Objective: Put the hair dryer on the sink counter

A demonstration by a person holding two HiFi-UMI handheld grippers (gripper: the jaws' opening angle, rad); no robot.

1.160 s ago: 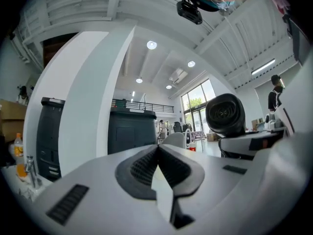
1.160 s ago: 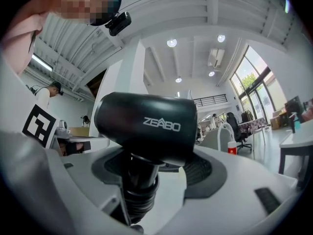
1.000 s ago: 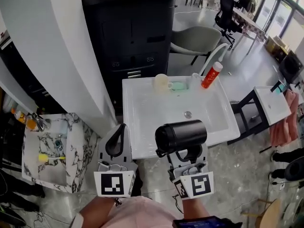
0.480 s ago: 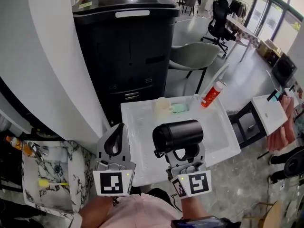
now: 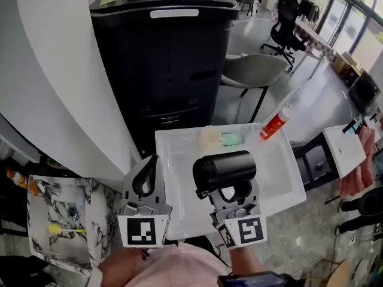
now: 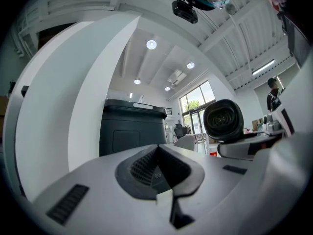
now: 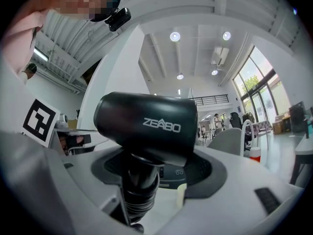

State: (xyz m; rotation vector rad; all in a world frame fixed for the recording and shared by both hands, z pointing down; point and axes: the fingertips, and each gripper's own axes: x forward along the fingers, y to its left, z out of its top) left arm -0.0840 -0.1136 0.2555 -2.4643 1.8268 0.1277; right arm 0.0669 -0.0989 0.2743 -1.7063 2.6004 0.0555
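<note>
Both grippers are held level, side by side, at the near edge of the white sink counter (image 5: 179, 154). The right gripper (image 5: 232, 191) has its jaws clenched on the ribbed handle of the hair dryer (image 5: 225, 168), whose matte black barrel lies crosswise above the counter's front. The left gripper (image 5: 147, 175) has its jaws pressed together. Open glossy surface runs ahead to the far rim, where a cup (image 5: 209, 136) and a red tube (image 5: 274, 124) stand.

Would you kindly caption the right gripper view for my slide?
The right claw clamps the black hair dryer by its handle, barrel lying sideways.
</note>
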